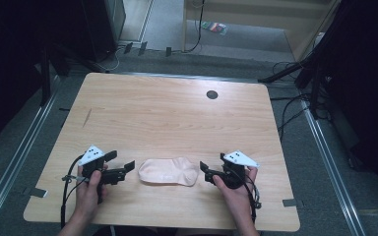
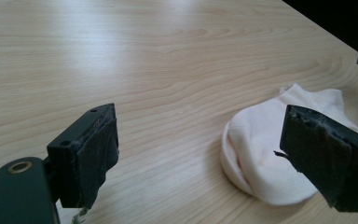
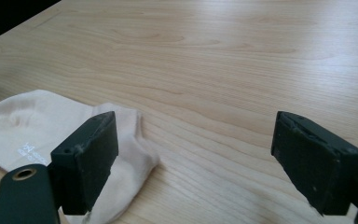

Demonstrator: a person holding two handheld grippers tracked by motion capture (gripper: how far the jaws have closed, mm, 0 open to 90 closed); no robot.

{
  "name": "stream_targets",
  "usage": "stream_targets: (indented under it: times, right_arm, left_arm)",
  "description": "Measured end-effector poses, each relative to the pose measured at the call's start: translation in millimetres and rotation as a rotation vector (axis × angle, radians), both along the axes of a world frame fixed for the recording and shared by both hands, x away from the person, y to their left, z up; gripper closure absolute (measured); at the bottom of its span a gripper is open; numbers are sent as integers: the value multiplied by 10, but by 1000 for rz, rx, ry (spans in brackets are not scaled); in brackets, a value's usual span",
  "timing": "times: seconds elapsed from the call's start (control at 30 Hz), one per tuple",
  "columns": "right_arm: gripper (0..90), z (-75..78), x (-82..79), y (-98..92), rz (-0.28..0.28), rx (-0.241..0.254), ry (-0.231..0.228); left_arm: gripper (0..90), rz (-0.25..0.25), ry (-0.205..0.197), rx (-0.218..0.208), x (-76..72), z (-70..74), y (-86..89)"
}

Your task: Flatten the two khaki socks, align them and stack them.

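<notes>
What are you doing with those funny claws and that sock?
A person sits at a wooden table with a claw in each hand. A pale sock lies flat between them. The left claw and the right claw are both open, one at each end of the sock, and neither has gripped it yet.
</notes>
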State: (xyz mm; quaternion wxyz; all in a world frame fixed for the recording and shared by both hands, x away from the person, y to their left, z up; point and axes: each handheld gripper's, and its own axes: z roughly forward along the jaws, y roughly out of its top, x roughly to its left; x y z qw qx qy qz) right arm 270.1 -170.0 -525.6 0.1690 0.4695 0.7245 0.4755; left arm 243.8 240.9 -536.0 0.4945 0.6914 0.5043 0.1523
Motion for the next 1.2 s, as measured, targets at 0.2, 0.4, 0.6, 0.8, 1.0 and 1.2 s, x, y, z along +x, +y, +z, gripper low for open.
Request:
stream_targets:
  times: [0.2, 0.4, 0.6, 0.8, 1.0, 1.2]
  right_arm:
    - [149, 8, -4, -135, -27, 4, -1]
    - [149, -17, -36, -299, -58, -16, 0]
    - [150, -46, -90, -511, -97, -33, 10]
    - [151, -65, -133, -667, -127, -41, 15]
    - [151, -95, -186, -830, -143, -57, 14]
    - [151, -120, -243, -1008, -177, -63, 25]
  left_arm:
    - [120, 47, -7, 1, -71, -15, 246]
    - [123, 93, -4, 21, -126, -36, 474]
    - [125, 142, -10, 55, -181, -60, 671]
    - [126, 178, 1, 67, -233, -81, 839]
    - [128, 198, 3, 86, -294, -101, 985]
    - [131, 235, -2, 106, -352, -103, 1120]
